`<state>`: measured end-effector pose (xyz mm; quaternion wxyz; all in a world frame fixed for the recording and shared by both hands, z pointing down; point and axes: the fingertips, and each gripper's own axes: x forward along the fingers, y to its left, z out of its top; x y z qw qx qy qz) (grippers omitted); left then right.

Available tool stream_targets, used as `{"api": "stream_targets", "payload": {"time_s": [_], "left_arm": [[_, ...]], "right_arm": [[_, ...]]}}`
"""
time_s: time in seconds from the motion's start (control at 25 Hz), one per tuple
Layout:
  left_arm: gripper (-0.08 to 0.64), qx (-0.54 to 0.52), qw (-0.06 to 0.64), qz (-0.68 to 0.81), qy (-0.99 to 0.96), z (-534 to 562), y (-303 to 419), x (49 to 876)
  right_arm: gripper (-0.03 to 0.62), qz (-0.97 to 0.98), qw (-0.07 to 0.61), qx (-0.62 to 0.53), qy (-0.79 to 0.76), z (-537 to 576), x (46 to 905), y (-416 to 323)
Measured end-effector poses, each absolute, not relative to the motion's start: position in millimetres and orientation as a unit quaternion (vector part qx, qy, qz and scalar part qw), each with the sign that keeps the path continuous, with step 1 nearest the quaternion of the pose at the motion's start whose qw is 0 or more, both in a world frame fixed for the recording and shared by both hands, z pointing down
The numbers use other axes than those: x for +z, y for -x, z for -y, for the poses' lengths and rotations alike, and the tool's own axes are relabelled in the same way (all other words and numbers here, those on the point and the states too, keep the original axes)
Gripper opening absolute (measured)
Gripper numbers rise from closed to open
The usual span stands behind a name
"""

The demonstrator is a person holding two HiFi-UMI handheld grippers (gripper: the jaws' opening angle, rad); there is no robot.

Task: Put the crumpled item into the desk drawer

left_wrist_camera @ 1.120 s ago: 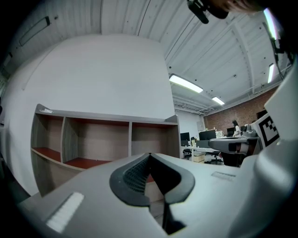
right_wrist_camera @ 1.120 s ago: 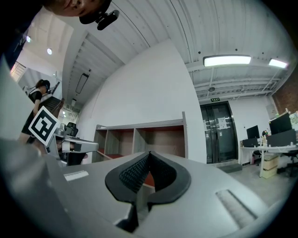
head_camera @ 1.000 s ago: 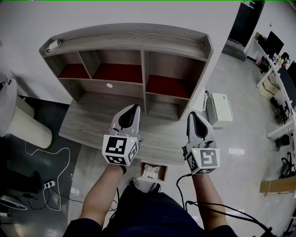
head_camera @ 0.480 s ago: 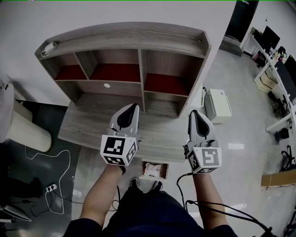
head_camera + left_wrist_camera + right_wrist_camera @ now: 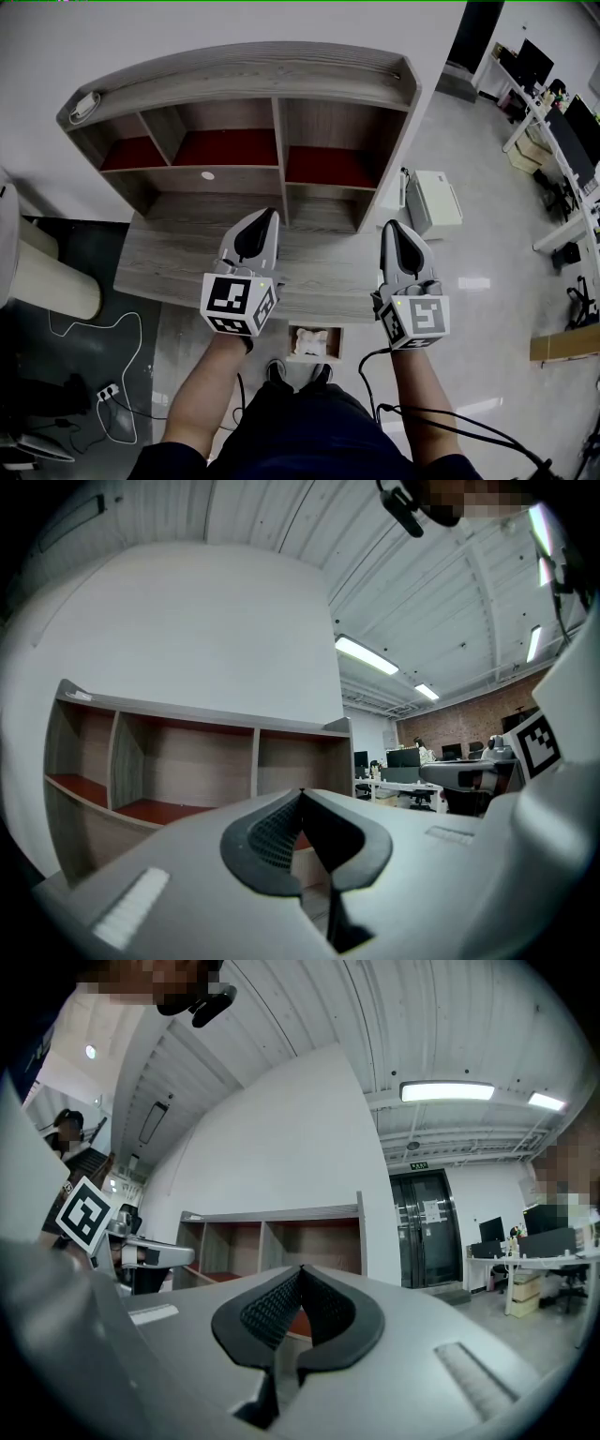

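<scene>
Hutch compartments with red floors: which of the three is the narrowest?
The leftmost compartment; the middle compartment and the right compartment are both clearly wider.

crumpled item (image 5: 309,341) lies in drawer (image 5: 335,346) under desk (image 5: 178,258).

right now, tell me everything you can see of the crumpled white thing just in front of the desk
The crumpled item is a small, whitish wad, paper or thin cloth by its look; which one cannot be told. It lies inside a small open wooden drawer, touching only that, just past the front edge of the desk and between the person's forearms. It shows only in the head view. Neither the left hand-held gripper nor the right hand-held gripper touches it; both are shut and empty over the desktop.
</scene>
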<state>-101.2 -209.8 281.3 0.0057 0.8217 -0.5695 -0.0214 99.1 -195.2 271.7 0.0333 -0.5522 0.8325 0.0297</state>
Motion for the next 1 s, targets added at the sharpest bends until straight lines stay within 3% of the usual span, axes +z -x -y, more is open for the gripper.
{"api": "stream_targets", "payload": {"time_s": [1.0], "left_arm": [[0.003, -0.015, 0.001, 0.543, -0.840, 212.5, 119.8, 283.7]], "right_arm": [[0.006, -0.820, 0.017, 0.037, 0.571, 187.3, 270.5, -74.6]]}}
